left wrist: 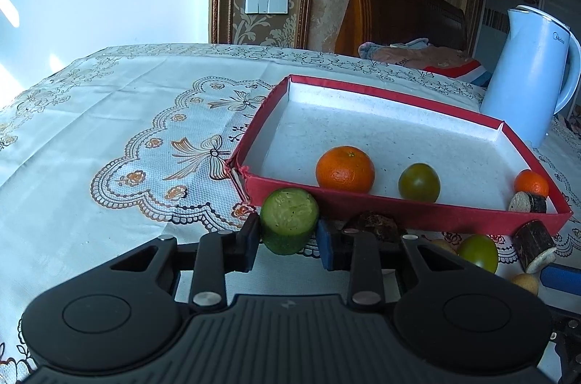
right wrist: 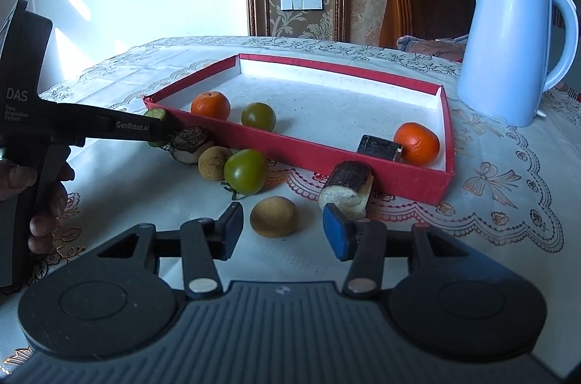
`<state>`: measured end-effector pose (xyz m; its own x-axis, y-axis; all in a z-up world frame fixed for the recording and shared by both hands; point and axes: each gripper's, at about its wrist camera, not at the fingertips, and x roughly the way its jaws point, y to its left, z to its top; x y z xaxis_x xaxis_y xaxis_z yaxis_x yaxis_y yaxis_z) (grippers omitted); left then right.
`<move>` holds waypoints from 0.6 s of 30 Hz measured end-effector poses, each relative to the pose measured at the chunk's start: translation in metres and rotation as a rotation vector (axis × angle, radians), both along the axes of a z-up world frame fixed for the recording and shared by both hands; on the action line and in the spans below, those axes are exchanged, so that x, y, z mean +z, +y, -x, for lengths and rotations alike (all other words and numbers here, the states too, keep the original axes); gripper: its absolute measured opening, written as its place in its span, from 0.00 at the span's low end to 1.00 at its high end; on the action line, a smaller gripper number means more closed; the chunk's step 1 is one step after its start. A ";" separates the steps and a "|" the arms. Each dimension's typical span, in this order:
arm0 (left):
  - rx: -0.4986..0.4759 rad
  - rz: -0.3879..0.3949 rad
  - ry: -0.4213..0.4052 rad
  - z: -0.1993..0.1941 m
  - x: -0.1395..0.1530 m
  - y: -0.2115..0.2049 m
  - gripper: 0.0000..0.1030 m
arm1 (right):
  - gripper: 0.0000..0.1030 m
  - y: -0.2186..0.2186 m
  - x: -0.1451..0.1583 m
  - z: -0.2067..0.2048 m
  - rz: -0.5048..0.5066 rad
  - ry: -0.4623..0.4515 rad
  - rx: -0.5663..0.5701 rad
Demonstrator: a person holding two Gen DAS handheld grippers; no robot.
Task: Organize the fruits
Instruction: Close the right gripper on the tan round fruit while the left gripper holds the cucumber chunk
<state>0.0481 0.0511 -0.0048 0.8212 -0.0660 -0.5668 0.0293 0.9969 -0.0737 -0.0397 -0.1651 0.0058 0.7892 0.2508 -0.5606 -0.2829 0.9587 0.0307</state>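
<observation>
Pale-blue kettle [right wrist: 508, 46] on a patterned tablecloth [left wrist: 120, 130] — wall switches [left wrist: 266, 0] behind.

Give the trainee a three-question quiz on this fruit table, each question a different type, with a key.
1. True or false: the left gripper holds the green cucumber chunk between its jaws.
2. How many oranges lie in the red tray? A) one B) two C) three
3. Fill in: the right gripper, jaws open, points at a round ______ fruit on the tablecloth.

Key: 1 true; 2 B, the large orange and the small orange; 3 tan.
</observation>
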 end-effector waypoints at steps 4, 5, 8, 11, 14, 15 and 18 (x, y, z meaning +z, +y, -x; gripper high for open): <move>0.008 -0.016 -0.013 0.003 0.001 -0.002 0.30 | 0.46 -0.001 0.000 -0.001 -0.004 0.004 0.003; 0.011 -0.020 -0.018 0.003 0.002 -0.003 0.30 | 0.46 -0.001 -0.001 -0.001 -0.005 0.005 0.003; 0.017 -0.036 -0.030 0.005 0.002 -0.005 0.30 | 0.46 -0.001 -0.001 -0.001 -0.007 0.010 0.006; 0.019 -0.044 -0.033 0.005 0.003 -0.006 0.30 | 0.46 0.000 -0.001 -0.002 -0.006 0.015 0.005; 0.021 -0.042 -0.037 0.005 0.003 -0.006 0.30 | 0.46 0.003 -0.002 -0.004 0.007 0.024 0.008; 0.021 -0.042 -0.038 0.005 0.003 -0.006 0.30 | 0.46 0.004 -0.002 -0.005 0.012 0.027 0.010; 0.022 -0.039 -0.041 0.005 0.003 -0.005 0.30 | 0.34 0.006 -0.004 -0.010 0.025 0.044 0.010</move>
<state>0.0432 0.0460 -0.0014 0.8448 -0.0263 -0.5344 0.0097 0.9994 -0.0339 -0.0297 -0.1590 0.0019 0.7610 0.2440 -0.6012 -0.2915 0.9564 0.0191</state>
